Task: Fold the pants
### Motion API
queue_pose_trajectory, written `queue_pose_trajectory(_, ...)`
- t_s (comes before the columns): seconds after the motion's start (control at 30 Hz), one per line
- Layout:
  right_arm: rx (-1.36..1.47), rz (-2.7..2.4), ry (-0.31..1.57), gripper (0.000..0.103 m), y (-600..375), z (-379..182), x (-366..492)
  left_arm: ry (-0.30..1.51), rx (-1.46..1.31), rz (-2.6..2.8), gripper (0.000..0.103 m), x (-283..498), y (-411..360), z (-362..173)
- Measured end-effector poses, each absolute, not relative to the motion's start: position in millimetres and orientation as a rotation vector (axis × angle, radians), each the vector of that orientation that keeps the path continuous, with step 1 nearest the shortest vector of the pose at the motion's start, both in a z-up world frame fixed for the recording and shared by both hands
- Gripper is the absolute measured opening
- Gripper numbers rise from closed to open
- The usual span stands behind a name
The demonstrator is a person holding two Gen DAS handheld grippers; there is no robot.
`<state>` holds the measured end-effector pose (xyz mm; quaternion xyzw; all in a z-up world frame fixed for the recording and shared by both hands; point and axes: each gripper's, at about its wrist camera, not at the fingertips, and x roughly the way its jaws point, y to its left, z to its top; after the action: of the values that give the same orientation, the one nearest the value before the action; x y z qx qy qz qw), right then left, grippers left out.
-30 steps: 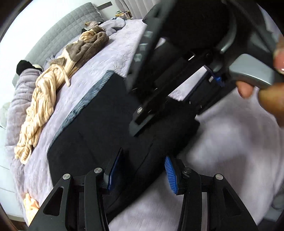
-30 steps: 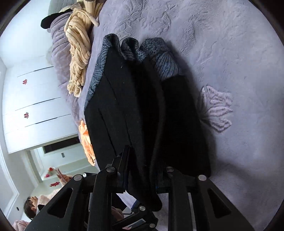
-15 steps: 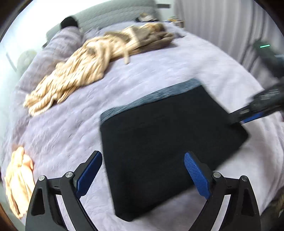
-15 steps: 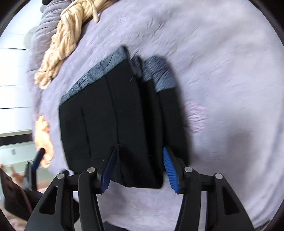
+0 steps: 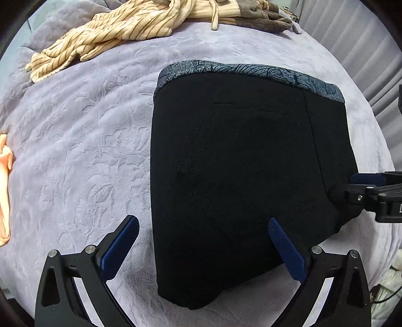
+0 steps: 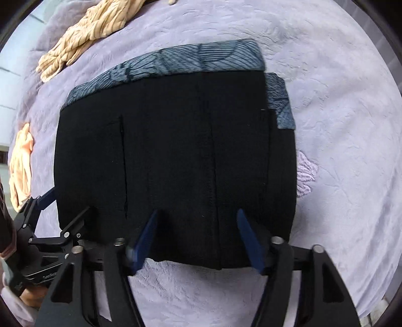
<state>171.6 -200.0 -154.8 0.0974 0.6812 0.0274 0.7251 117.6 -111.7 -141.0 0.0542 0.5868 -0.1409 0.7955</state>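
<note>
The black pants (image 5: 246, 171) lie folded into a thick rectangle on the lavender bedspread (image 5: 75, 151), with the grey patterned waistband (image 5: 241, 70) at the far edge. They also show in the right wrist view (image 6: 176, 156). My left gripper (image 5: 203, 241) is open, its blue pads astride the near left corner of the fold, holding nothing. My right gripper (image 6: 197, 234) is open over the near edge of the fold. It also shows at the right edge of the left wrist view (image 5: 371, 191). The left gripper shows at the lower left of the right wrist view (image 6: 50, 226).
A striped cream garment (image 5: 105, 37) and a brown one (image 5: 261, 17) lie across the far side of the bed. An orange cloth (image 5: 5, 191) lies at the left edge. Grey curtains (image 5: 371, 50) hang at the right.
Both grippers have let go of the pants, opened and drawn back. The left view swung round from close over the fold to facing its near edge. The pants now lie flat.
</note>
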Motion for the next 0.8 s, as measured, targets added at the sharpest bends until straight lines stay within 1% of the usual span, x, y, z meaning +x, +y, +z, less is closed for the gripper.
queue_pose_trajectory(0.1, 0.16, 0.064, 1.51, 0.078, -189.9, -153.3, 175.4, 1.227, 0.166, -0.289, 0.103, 114.3, -113.8, -124.9)
queue_pose_trajectory(0.23, 0.213, 0.071, 1.495, 0.079, -197.4, -154.1, 175.5, 1.136, 0.154, -0.259, 0.103, 142.7, -112.9, -101.4)
queue_pose_trajectory(0.3, 0.237, 0.079, 1.491, 0.079, -209.1, -152.2, 171.3, 1.144, 0.154, -0.192, 0.103, 164.2, -112.2, -106.1)
queue_pose_trajectory(0.43, 0.25, 0.089, 1.488, 0.079, -212.6, -151.8, 174.2, 1.247, 0.121, -0.145, 0.103, 190.6, -110.1, -141.5)
queue_pose_trajectory(0.5, 0.26, 0.096, 1.479, 0.079, -213.0, -153.8, 173.5, 1.238, 0.104, -0.136, 0.103, 189.2, -108.5, -140.4)
queue_pose_trajectory(0.63, 0.287, 0.09, 1.471, 0.079, -214.1, -155.6, 175.8, 1.204, 0.196, -0.153, 0.103, 182.6, -120.4, -135.7)
queue_pose_trajectory(0.67, 0.291, 0.091, 1.469, 0.079, -228.2, -151.9, 168.7, 1.204, 0.2, -0.153, 0.103, 184.6, -117.7, -136.2)
queue_pose_trajectory(0.8, 0.306, 0.091, 1.464, 0.079, -228.9, -149.2, 163.7, 1.229, 0.173, -0.149, 0.103, 200.4, -111.4, -137.6)
